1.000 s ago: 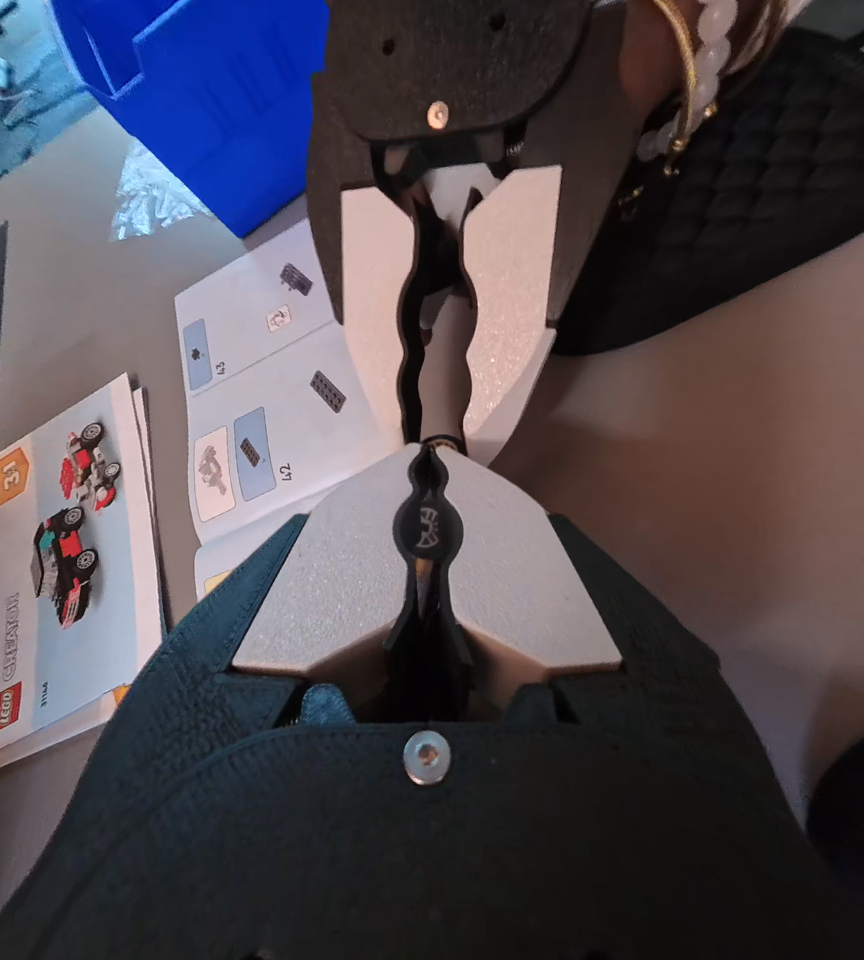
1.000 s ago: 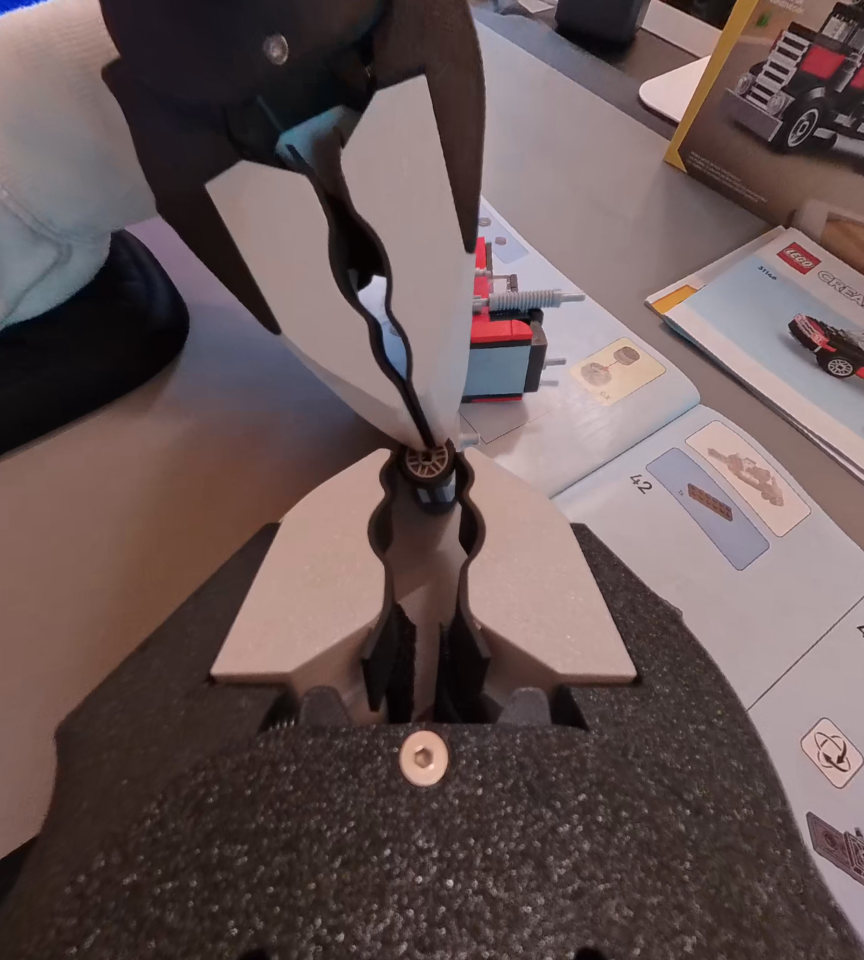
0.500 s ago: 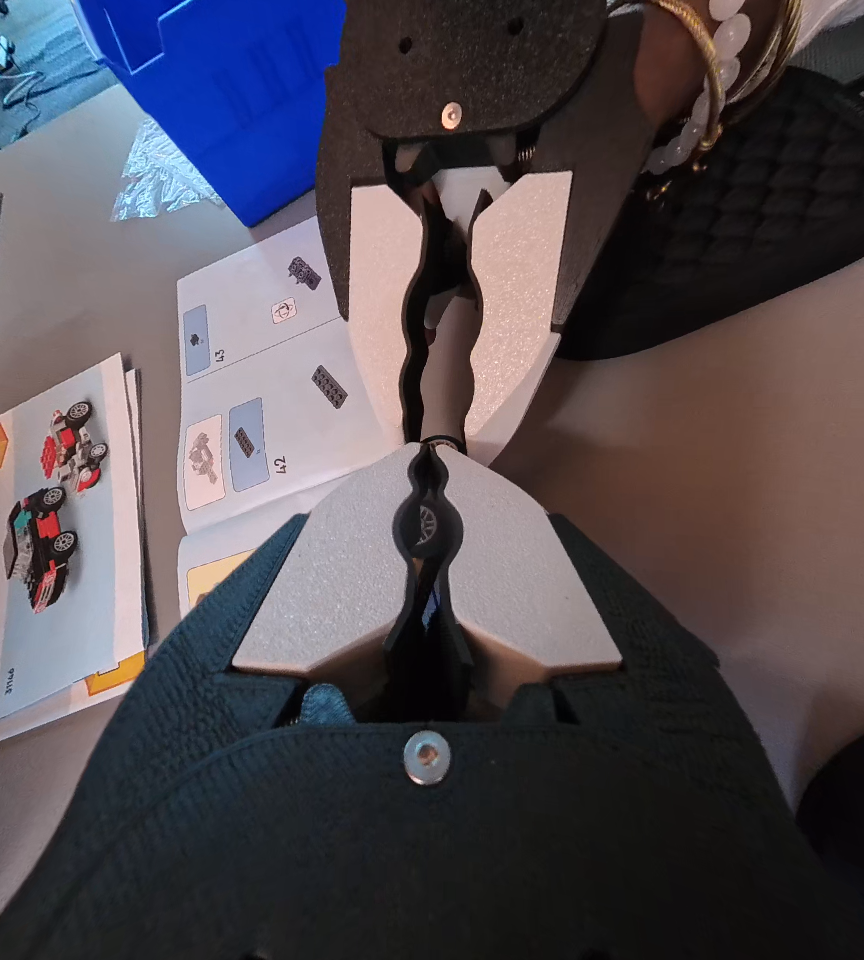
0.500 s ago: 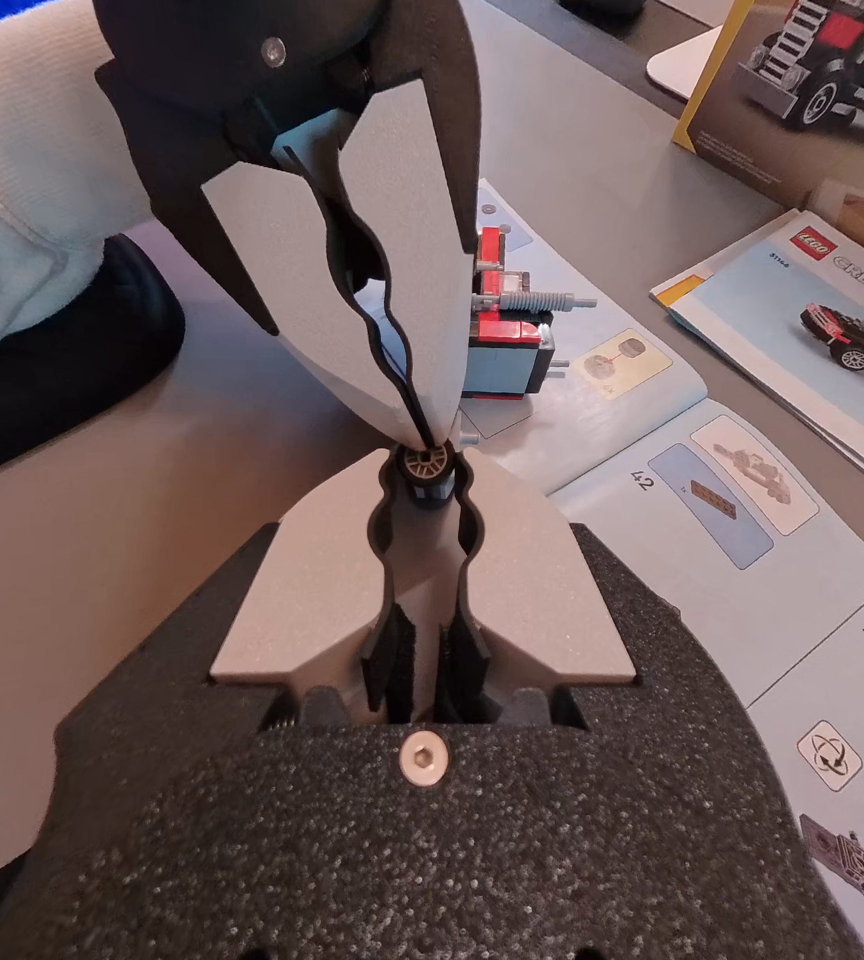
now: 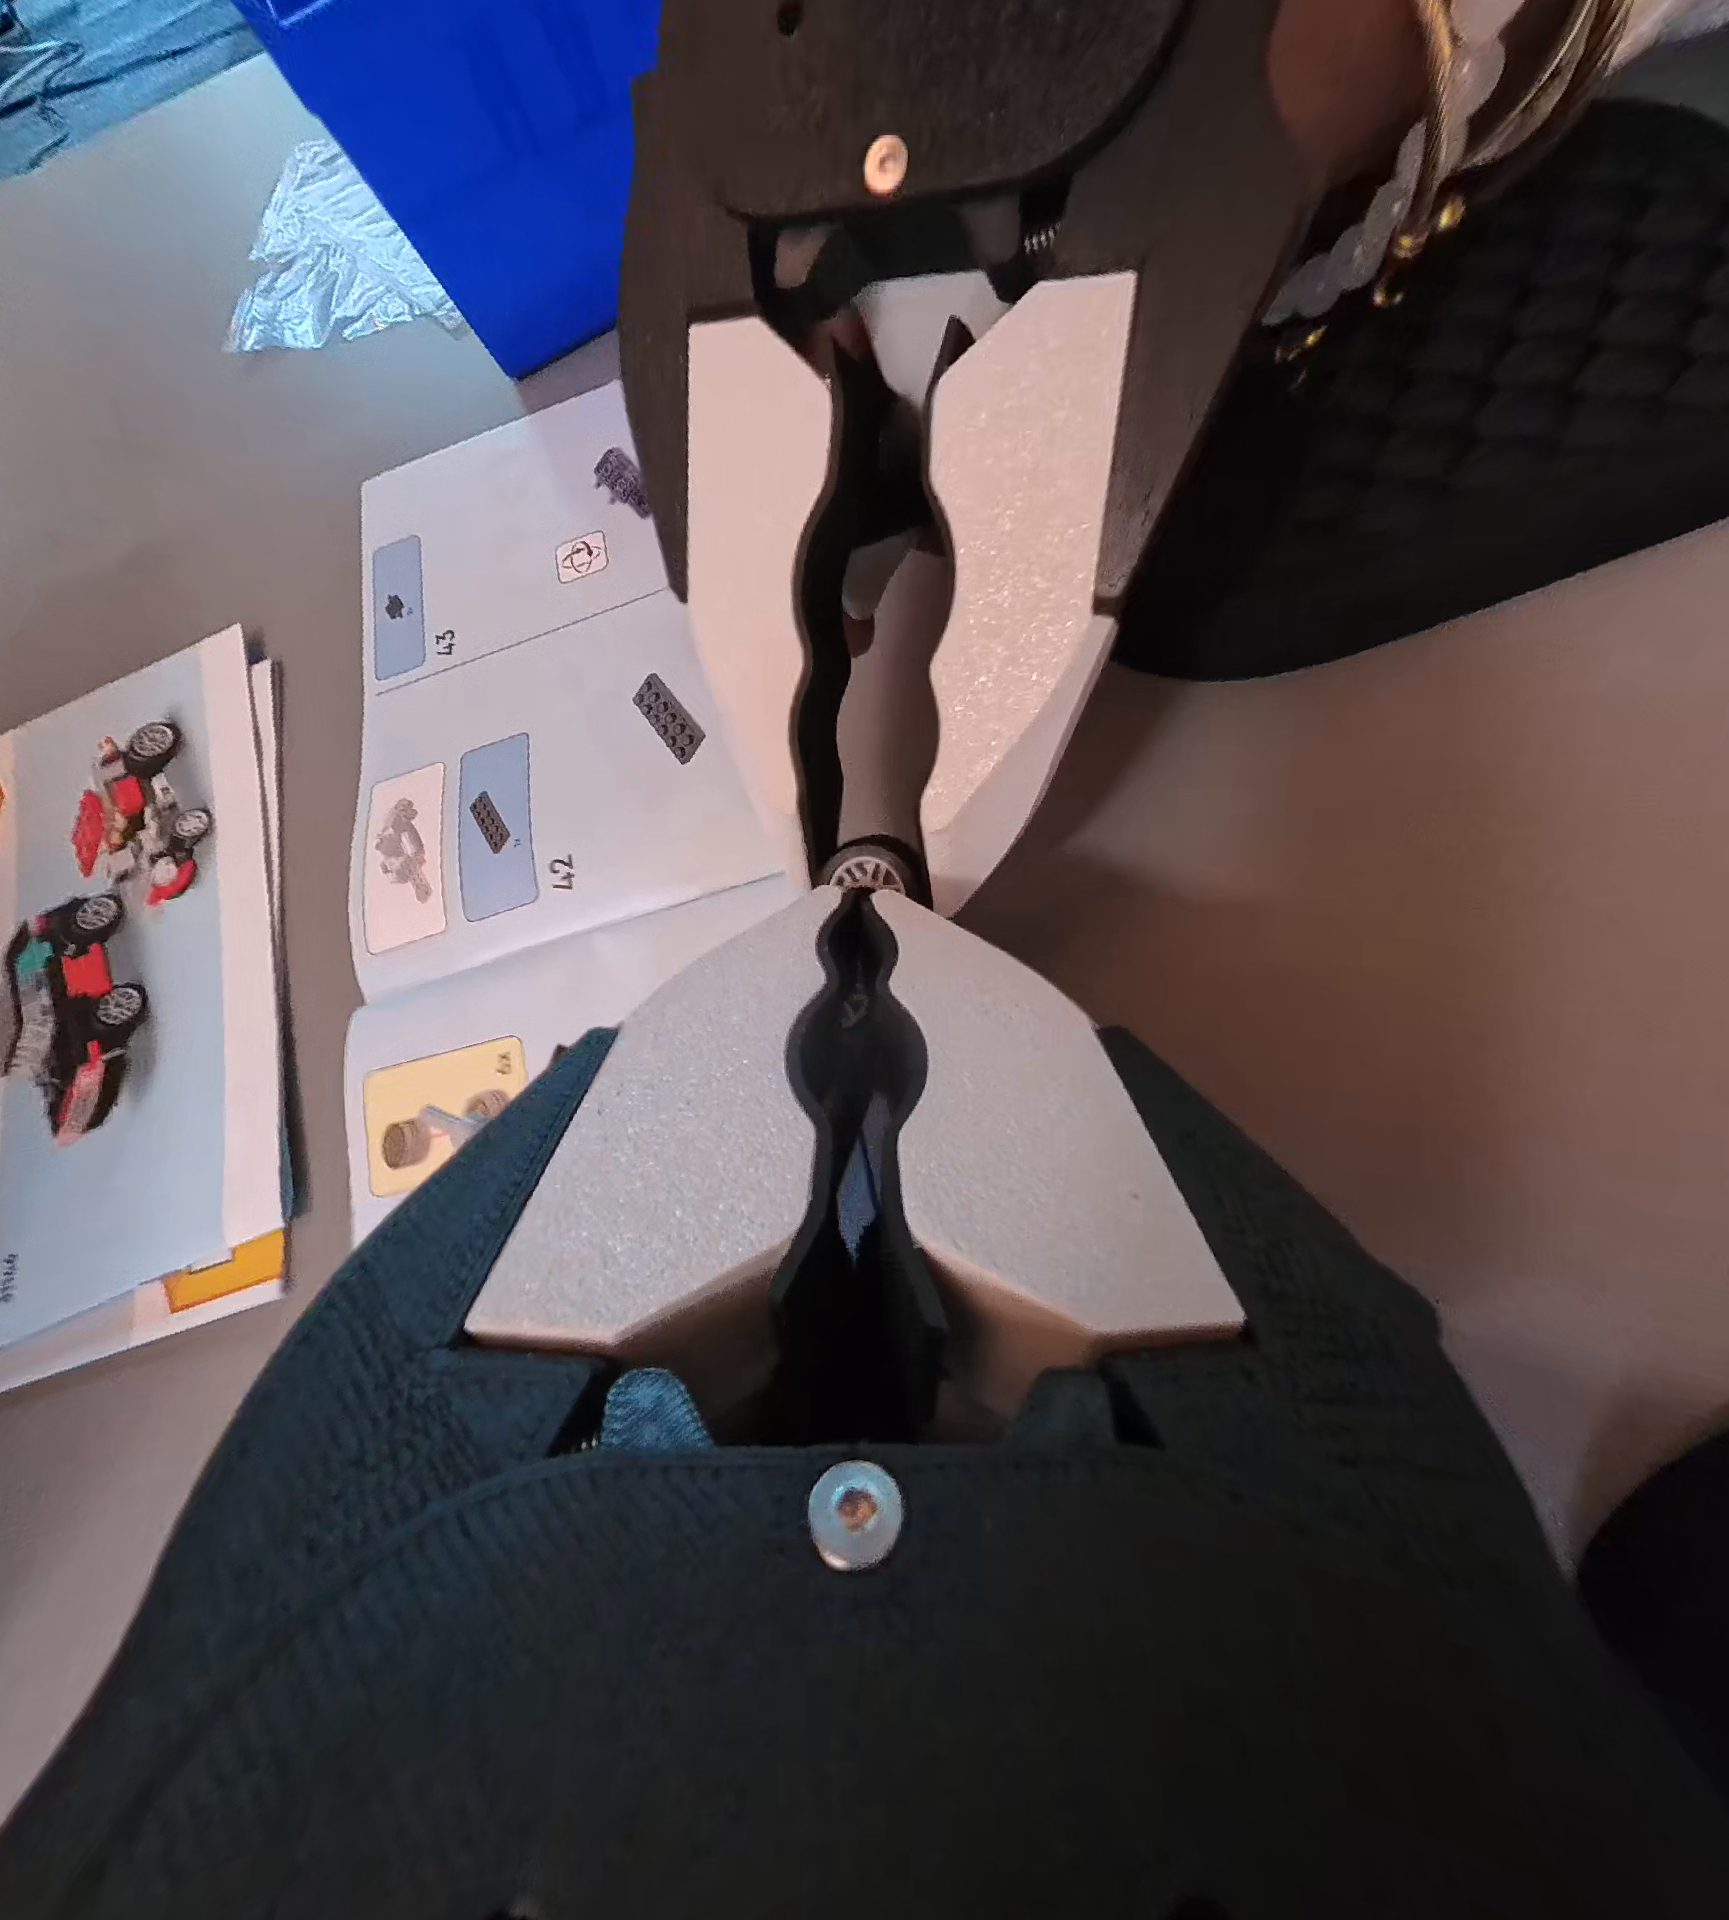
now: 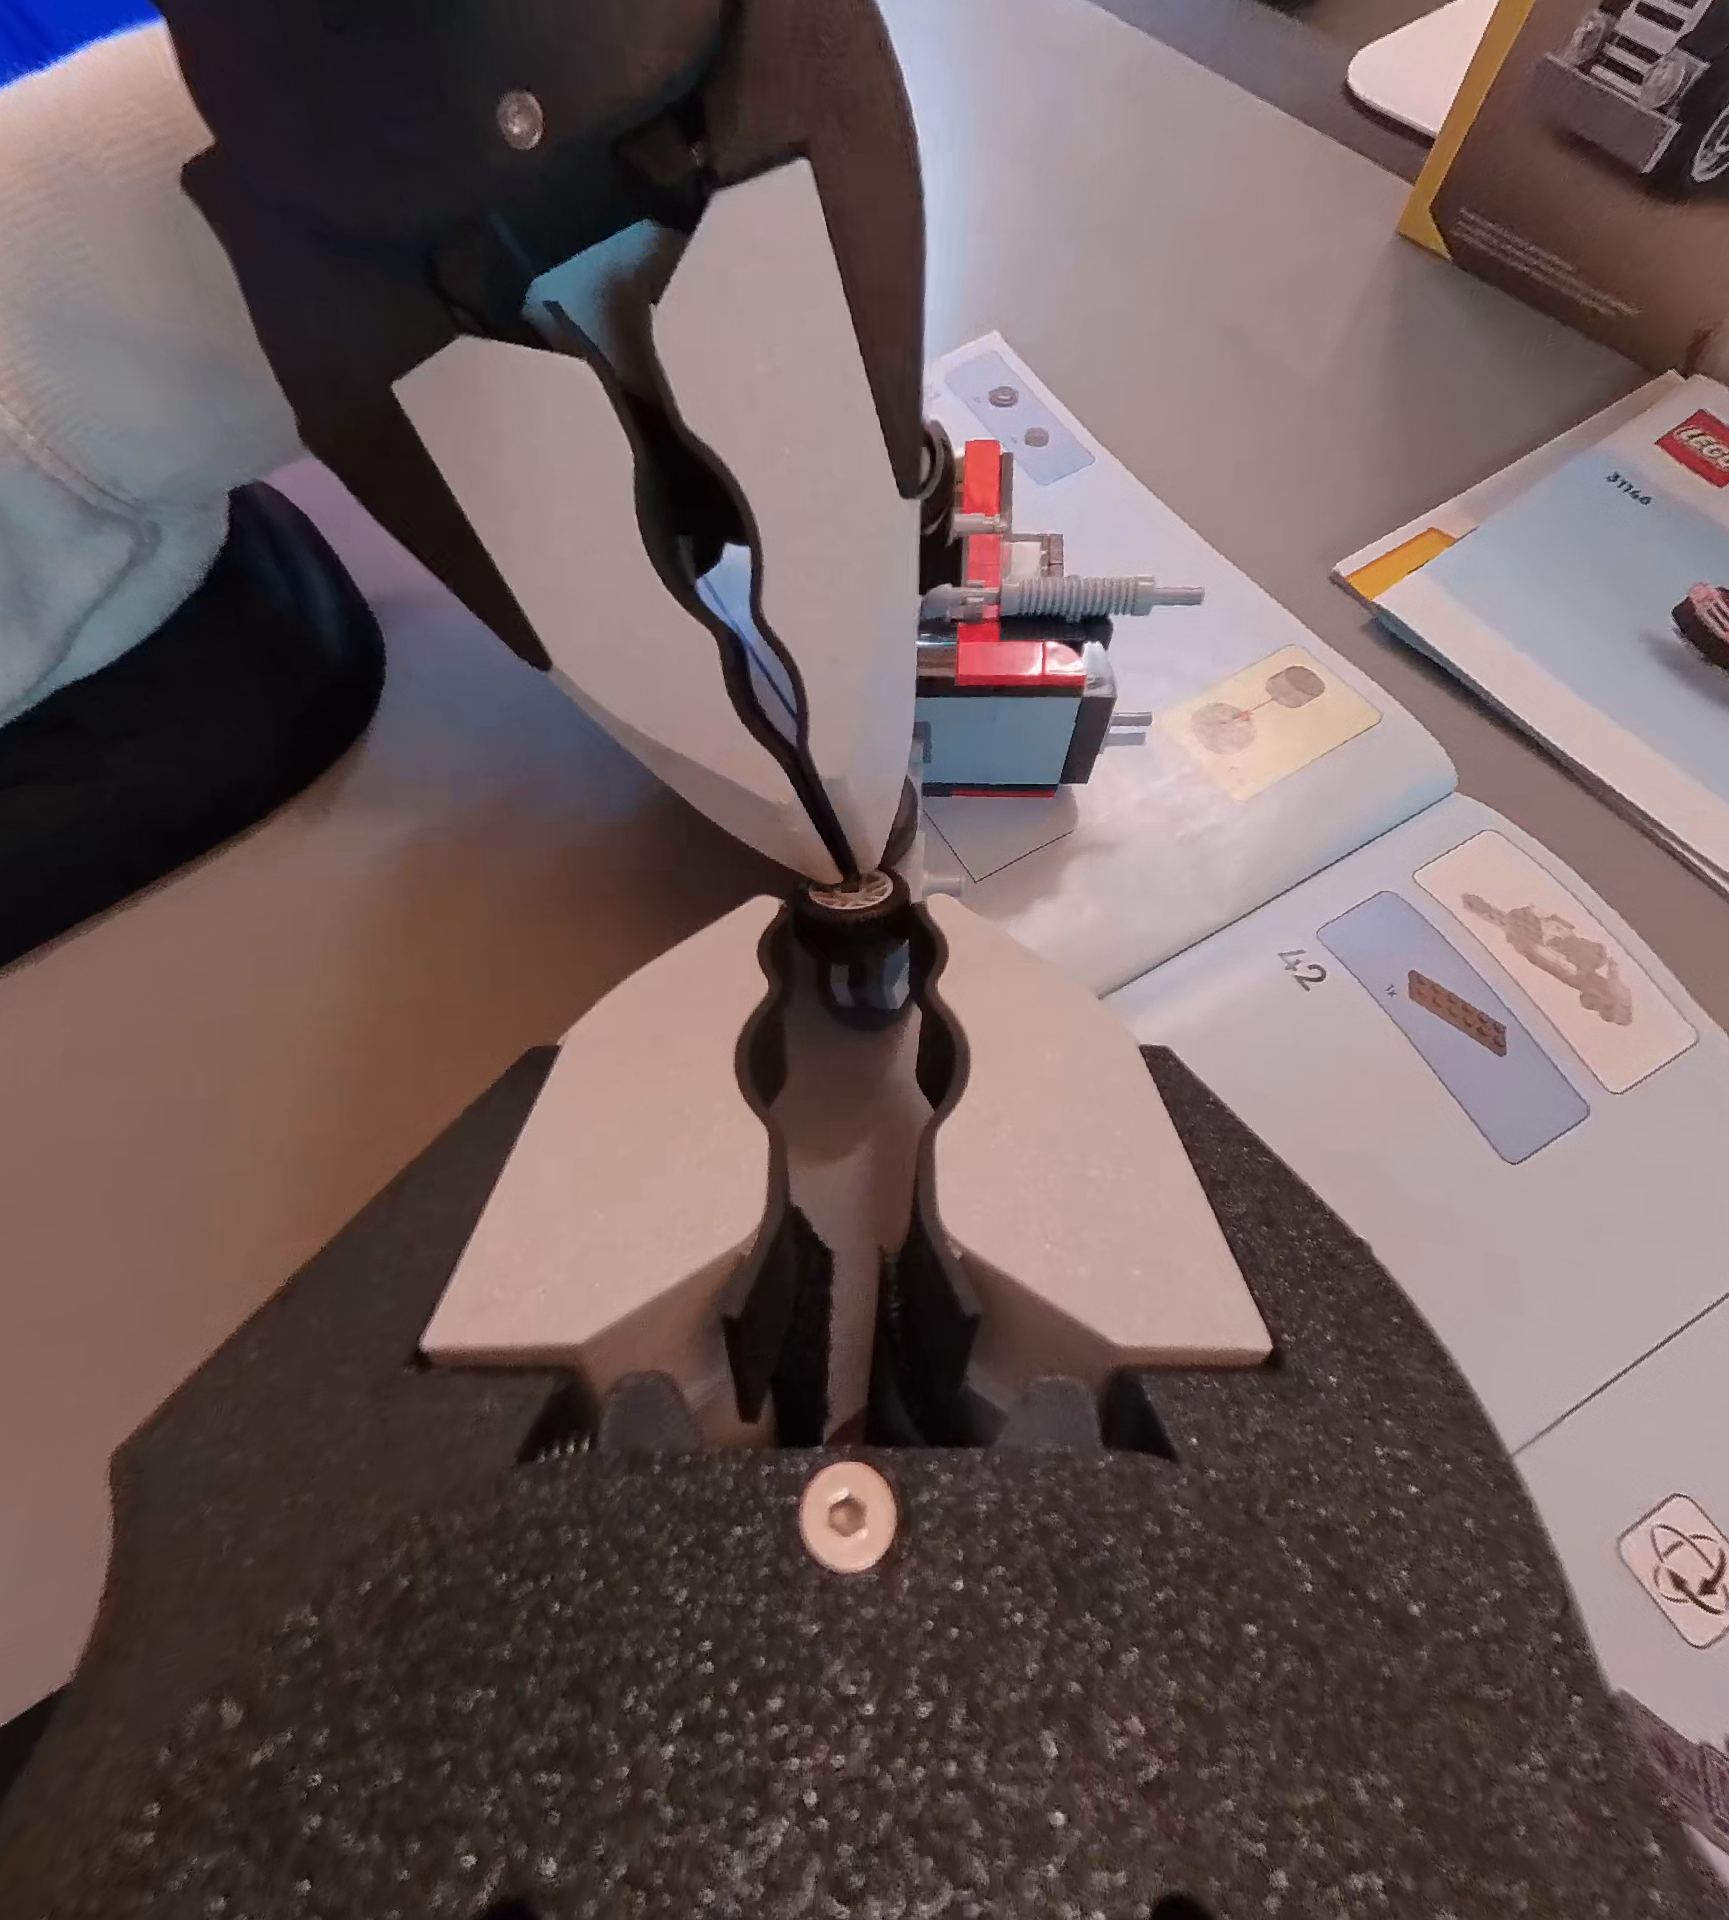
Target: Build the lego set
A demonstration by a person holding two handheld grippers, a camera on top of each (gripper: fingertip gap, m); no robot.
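Observation:
My right gripper point(image 6: 855, 916) is shut on a small wheel point(image 6: 852, 896) with a black tyre and a grey spoked rim, held at its fingertips above the table. A small grey and blue part sits under the wheel between the fingers. My left gripper point(image 5: 860, 909) is shut, and its tips meet the wheel's rim point(image 5: 868, 871) from the opposite side. I cannot tell whether it holds anything. In the right wrist view the left gripper point(image 6: 844, 857) comes down from the top. A partly built red, black and light-blue lego model point(image 6: 1005, 717) stands on the open instruction booklet point(image 6: 1359, 935) just behind the grippers.
A closed booklet point(image 5: 112, 987) lies left of the open one point(image 5: 548, 727). A blue bin point(image 5: 486, 156) and a crumpled clear bag point(image 5: 330, 260) sit at the back. The lego box point(image 6: 1618, 135) stands far right. Black pads point(image 5: 1514, 416) point(image 6: 112, 727) lie under the person's arms. Left and right tips are no more than a few centimetres apart.
Both grippers stay tip to tip on the wheel. The left gripper has shifted slightly, so the wheel's grey rim now shows in its view and the booklets sit lower in the picture.

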